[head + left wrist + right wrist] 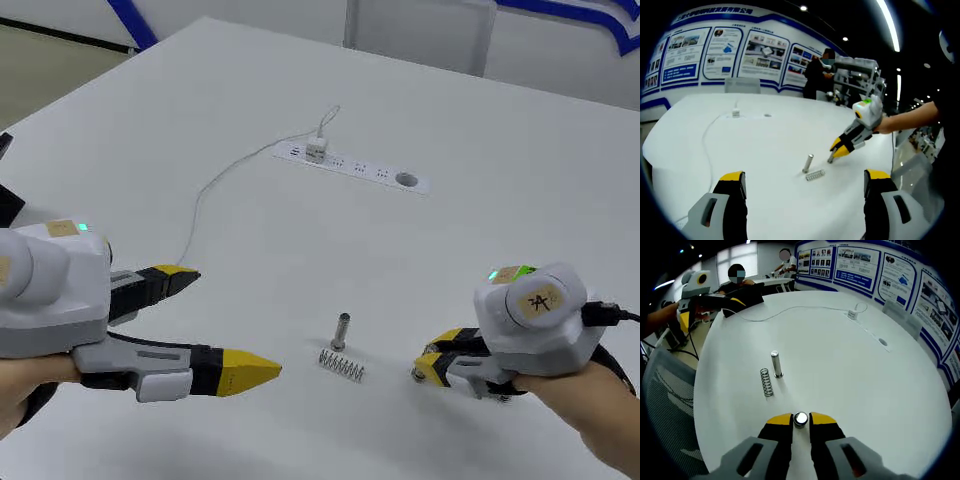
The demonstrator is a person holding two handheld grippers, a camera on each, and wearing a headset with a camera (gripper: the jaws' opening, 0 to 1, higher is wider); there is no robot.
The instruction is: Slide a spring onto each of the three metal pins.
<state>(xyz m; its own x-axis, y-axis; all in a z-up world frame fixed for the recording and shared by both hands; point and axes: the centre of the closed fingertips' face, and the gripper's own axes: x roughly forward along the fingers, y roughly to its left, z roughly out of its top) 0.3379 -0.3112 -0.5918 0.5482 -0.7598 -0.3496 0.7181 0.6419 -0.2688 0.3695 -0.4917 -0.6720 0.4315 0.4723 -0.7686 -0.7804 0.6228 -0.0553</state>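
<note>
The right gripper (pixel 425 365) pinches a pin (pixel 800 418) near the spring (pixel 341 365); the left gripper (pixel 239 320), jaws spread, probably must fetch that spring.

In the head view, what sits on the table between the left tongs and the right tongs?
An upright metal pin with a spring lying beside it; the head view shows both between the left tongs and right tongs.
</note>
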